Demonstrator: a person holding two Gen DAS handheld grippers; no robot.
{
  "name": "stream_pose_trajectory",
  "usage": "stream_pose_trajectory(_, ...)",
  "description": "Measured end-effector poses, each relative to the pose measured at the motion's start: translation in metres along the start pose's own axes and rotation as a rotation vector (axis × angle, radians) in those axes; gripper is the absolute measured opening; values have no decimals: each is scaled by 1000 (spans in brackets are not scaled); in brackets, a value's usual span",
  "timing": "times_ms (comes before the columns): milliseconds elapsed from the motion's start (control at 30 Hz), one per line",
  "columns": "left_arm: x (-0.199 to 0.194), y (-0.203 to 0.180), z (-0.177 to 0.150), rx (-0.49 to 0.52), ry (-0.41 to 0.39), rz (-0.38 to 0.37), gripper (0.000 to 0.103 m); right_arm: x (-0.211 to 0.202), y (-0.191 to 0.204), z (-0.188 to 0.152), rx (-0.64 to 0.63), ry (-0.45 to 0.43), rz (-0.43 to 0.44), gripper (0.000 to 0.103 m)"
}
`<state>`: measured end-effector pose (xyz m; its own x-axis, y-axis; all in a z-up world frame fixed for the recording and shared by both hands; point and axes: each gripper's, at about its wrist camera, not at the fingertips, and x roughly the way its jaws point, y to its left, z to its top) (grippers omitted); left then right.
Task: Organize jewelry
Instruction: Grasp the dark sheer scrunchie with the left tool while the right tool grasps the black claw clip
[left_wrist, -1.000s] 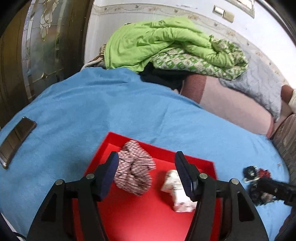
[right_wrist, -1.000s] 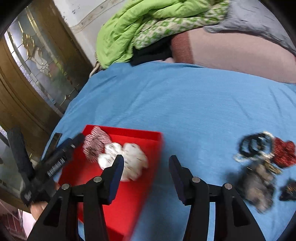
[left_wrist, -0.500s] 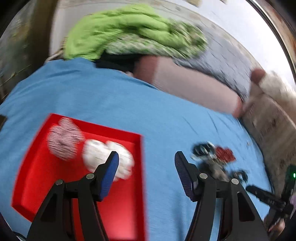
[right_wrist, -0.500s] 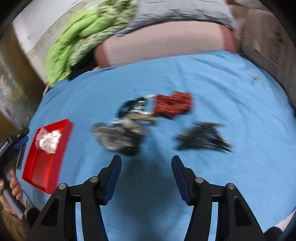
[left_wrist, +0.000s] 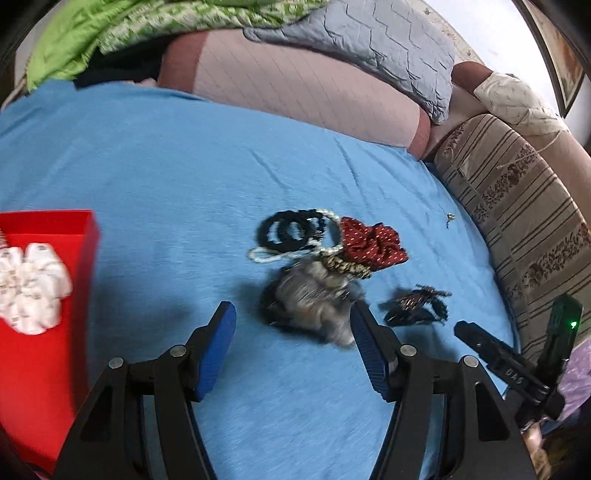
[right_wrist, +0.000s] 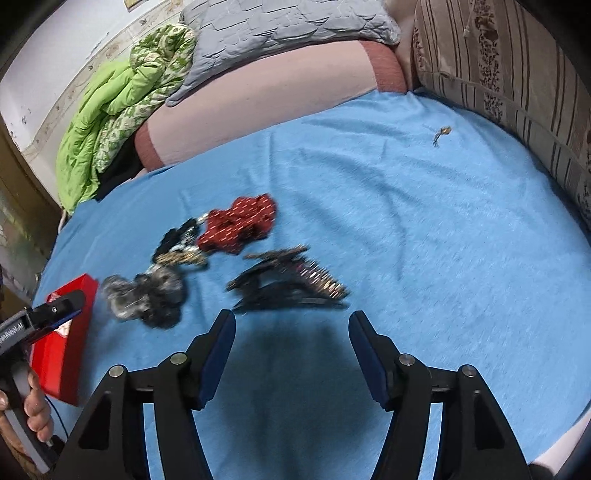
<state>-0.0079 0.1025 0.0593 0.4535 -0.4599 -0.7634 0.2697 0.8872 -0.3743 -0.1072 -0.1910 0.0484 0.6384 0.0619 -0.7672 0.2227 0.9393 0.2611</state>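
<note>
A heap of hair accessories lies on the blue bedsheet: a grey furry scrunchie (left_wrist: 314, 299) (right_wrist: 147, 295), a red dotted scrunchie (left_wrist: 371, 242) (right_wrist: 238, 223), black hair ties with a pearl band (left_wrist: 291, 230), and black hair clips (left_wrist: 415, 306) (right_wrist: 291, 282). My left gripper (left_wrist: 291, 347) is open and empty just short of the grey scrunchie. My right gripper (right_wrist: 291, 347) is open and empty just short of the black clips. A red tray (left_wrist: 55, 229) (right_wrist: 62, 350) at the left holds a white scrunchie (left_wrist: 29, 288).
A small gold trinket (left_wrist: 449, 218) (right_wrist: 441, 132) lies alone on the sheet. Pink bolster (left_wrist: 295, 85), grey quilted pillow (left_wrist: 369, 40), green blanket (right_wrist: 110, 110) and a striped cushion (left_wrist: 517, 206) border the bed. The other gripper shows in each view's edge.
Both grippers swung right, away from the red tray toward the heap of accessories. The tray moved to the left edge of both views. Both stayed open and empty.
</note>
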Motion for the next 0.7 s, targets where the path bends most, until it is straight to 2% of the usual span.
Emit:
stream_pose_trajectory(100, 15, -6, 7, -12, 18, -13, 69, 13, -7, 11, -8, 2, 6, 69)
stream_pose_trajectory(400, 51, -22, 2, 26, 91, 23, 69, 53, 5, 22, -129, 50, -1, 68)
stream_pose_trajectory(433, 53, -22, 1, 26, 94, 25, 67, 54, 6, 22, -135, 49, 2, 65)
stream_pose_trajectory(467, 53, -22, 0, 28, 96, 26, 52, 54, 7, 23, -138, 49, 6, 61)
stream_pose_trajectory(500, 54, -22, -1, 32, 104, 31, 28, 55, 7, 22, -138, 49, 19, 52)
stream_pose_trajectory(567, 53, -23, -2, 38, 113, 54, 22, 54, 8, 22, -134, 46, 14, 35)
stream_pose_trajectory(600, 51, -24, -3, 43, 104, 60, 16, 54, 8, 22, -130, 48, 21, 32)
stream_pose_trajectory(700, 39, -31, -7, 77, 82, 73, 14, 51, 9, 19, -115, 53, 40, 21)
